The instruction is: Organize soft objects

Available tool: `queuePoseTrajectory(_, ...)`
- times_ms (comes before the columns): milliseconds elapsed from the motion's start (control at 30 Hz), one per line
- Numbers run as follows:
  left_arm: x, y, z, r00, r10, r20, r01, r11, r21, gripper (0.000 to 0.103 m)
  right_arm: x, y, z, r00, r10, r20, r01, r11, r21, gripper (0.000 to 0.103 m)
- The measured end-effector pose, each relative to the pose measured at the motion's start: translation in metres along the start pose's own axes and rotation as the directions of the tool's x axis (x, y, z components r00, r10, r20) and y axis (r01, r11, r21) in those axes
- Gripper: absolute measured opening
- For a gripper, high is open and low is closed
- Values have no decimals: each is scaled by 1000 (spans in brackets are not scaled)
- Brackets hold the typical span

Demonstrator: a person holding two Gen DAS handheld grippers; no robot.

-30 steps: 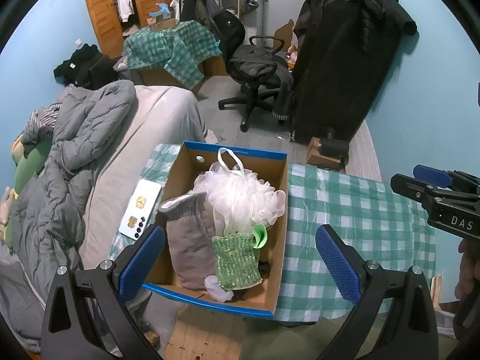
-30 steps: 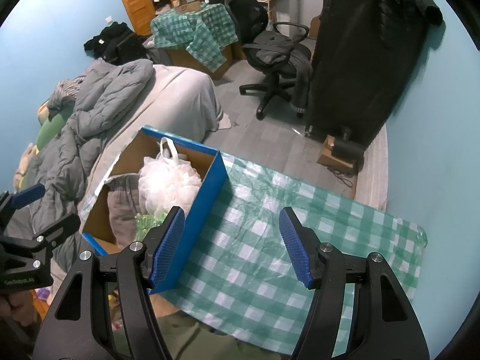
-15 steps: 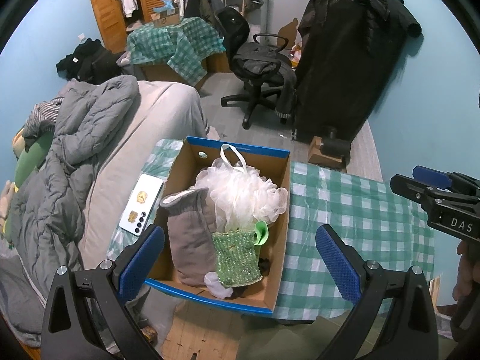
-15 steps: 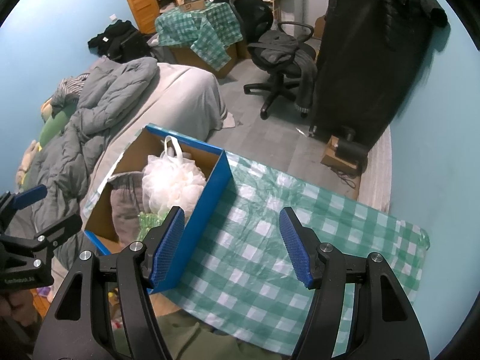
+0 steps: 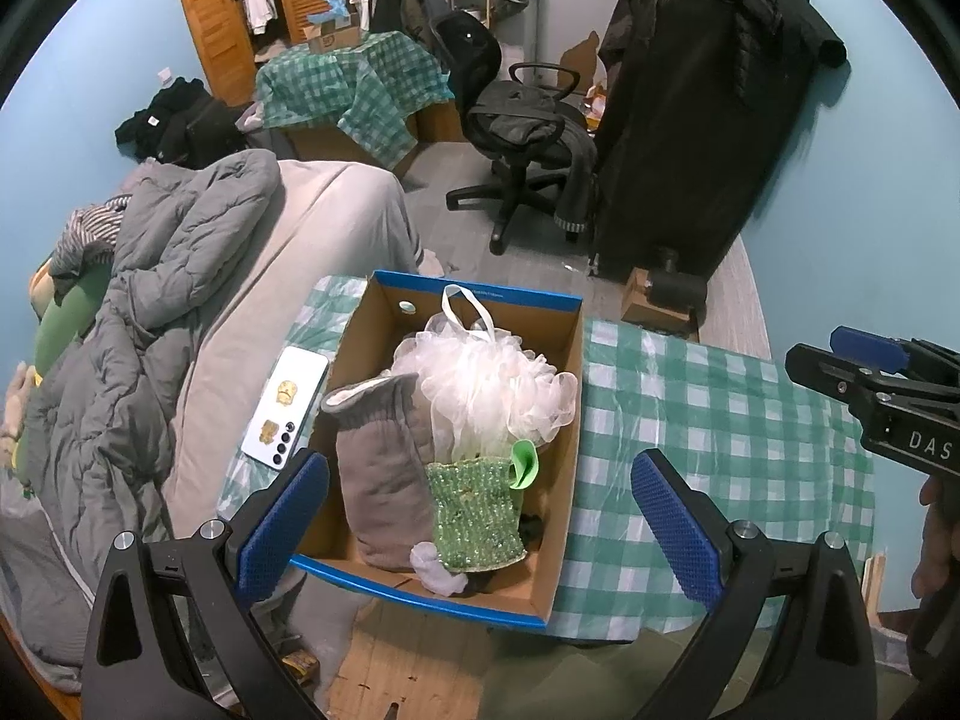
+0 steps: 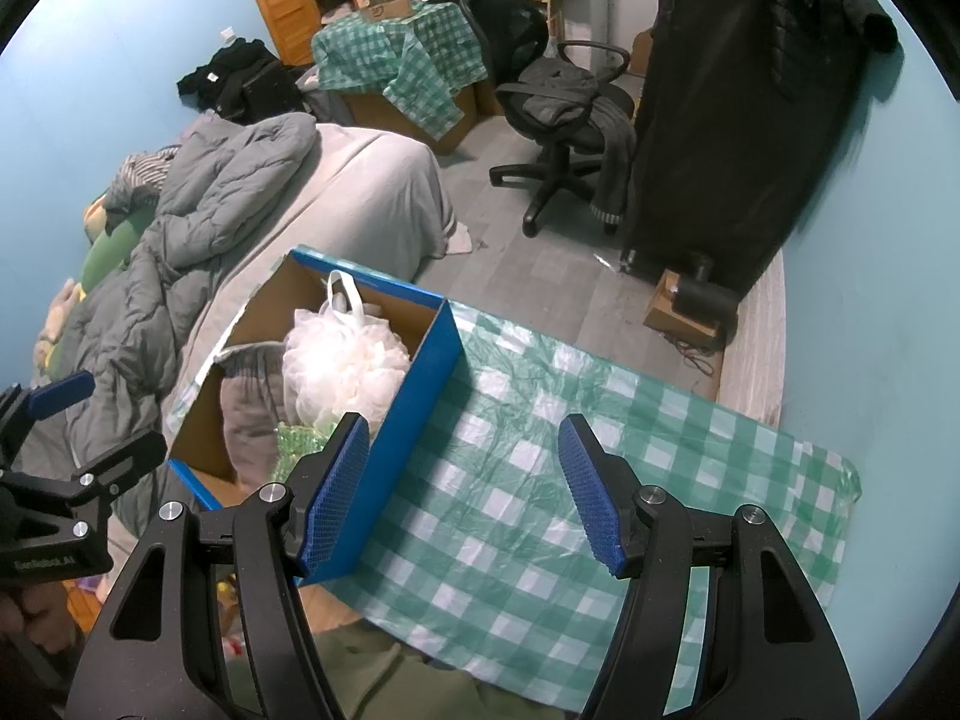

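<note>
From the left wrist view we look straight down into the cardboard box (image 5: 462, 456) and can see all of its load: a white mesh bath pouf (image 5: 492, 384) at the box's 12 o'clock end, a grey padded mitt (image 5: 384, 468) at 9 o'clock, a green knitted piece (image 5: 474, 516) at 6 o'clock, with a small lilac tuft (image 5: 435, 567) touching its lower edge. A white phone (image 5: 288, 408) lies on the bed just beside the box at its 9 o'clock; the right wrist view does not show it. That view sees the box (image 6: 408, 420) from its blue outer side, so only the tops of the pouf (image 6: 348, 372), mitt (image 6: 246, 408) and green piece (image 6: 294, 444) show, but it takes in the bare green-checked cloth (image 6: 540, 510) at the box's 3 o'clock.

Our left gripper (image 5: 480, 516) has its jaws wide apart, clear of everything, with the box's near end framed between them. Our right gripper (image 6: 462, 480) also stands apart, holding nothing, above the cloth, its left pad in front of the box's blue wall.

Against the frames from a second ago, both jaw gaps are unchanged and the soft things lie as they did; the framing differs only slightly.
</note>
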State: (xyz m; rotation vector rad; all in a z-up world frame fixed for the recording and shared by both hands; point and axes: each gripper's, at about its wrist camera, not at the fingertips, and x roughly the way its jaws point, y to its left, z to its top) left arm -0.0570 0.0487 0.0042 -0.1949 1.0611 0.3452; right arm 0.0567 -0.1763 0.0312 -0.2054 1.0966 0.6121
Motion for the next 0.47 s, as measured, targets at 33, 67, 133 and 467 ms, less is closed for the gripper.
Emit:
queuePoseTrajectory(33, 0, -1, 0, 1000, 0, 1, 0, 1000, 1, 102, 0, 0, 0, 1000, 0, 0, 0, 1000, 0, 65)
queuePoseTrajectory(67, 0, -1, 1, 1000, 1, 0, -1, 1000, 1, 102, 0, 0, 0, 1000, 0, -1, 0, 1000, 1, 65)
queuePoseTrajectory(133, 0, 0, 1, 1000, 0, 0, 0, 1000, 2, 102, -1, 1, 0, 1000, -1, 0, 1, 1000, 2, 65)
queuePoseTrajectory(467, -2, -3, 0, 1000, 14, 14, -14, 1000, 4, 102, 0, 0, 0, 1000, 1, -1, -1, 1000, 0, 65)
